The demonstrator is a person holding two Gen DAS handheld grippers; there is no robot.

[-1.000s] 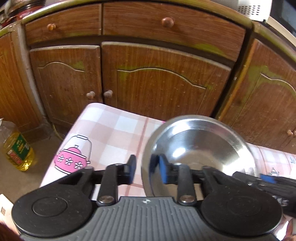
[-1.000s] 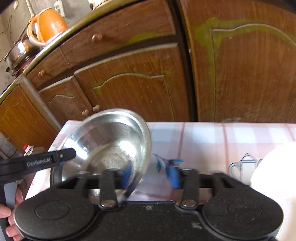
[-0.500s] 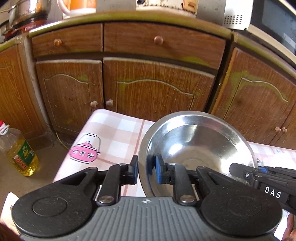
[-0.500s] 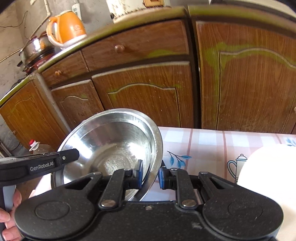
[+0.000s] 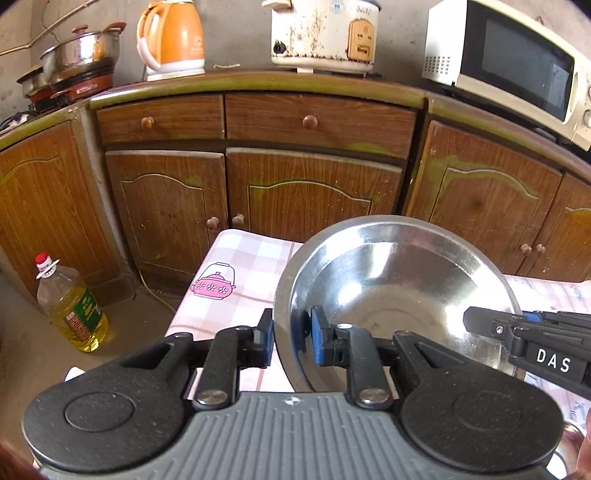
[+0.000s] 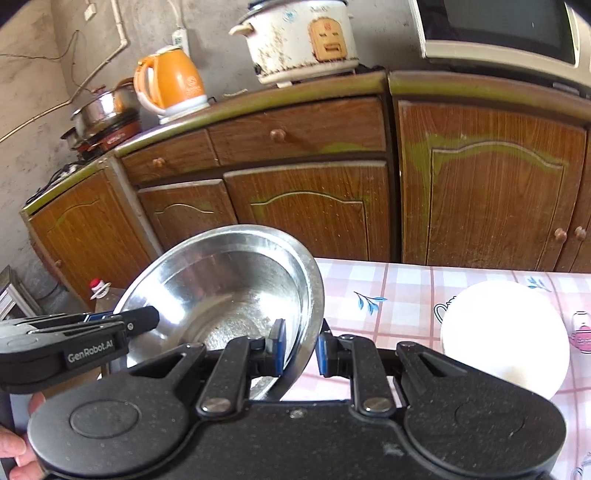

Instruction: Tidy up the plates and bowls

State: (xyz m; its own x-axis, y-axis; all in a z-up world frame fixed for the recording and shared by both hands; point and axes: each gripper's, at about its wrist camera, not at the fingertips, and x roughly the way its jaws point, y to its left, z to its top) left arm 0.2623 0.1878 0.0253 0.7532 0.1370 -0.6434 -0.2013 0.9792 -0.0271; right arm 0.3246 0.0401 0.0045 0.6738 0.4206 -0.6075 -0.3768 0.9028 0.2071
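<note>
Left wrist view: left hand-held gripper (image 5: 290,338) clenched on the near-left rim of a stainless steel bowl (image 5: 399,302), one blue pad inside the wall, the other outside. Bowl is tilted, its opening facing the camera, held above a counter (image 5: 236,273) covered in pink checked cloth with a pink teapot print. Right hand-held gripper (image 5: 476,319) enters from the right edge, its tip at the bowl's right rim. Behind: brown wooden cabinets (image 5: 310,192); on top of them an orange kettle (image 5: 171,38), a stained white rice cooker (image 5: 325,33), a microwave (image 5: 517,62) and stacked pots (image 5: 74,66). A bottle of yellow oil (image 5: 72,306) stands on the floor at left.

Right wrist view: right hand-held gripper (image 6: 300,345) grasps the bowl's (image 6: 221,284) right rim, pads on either side of the wall. Left hand-held gripper (image 6: 147,319) reaches in from the left onto the opposite rim; fingers of a person's hand (image 6: 14,443) show at the lower left edge. Bowl is tilted, clear of the checked counter (image 6: 406,291). A white bowl (image 6: 506,336) sits on the counter to the right, well apart from the steel one.
</note>
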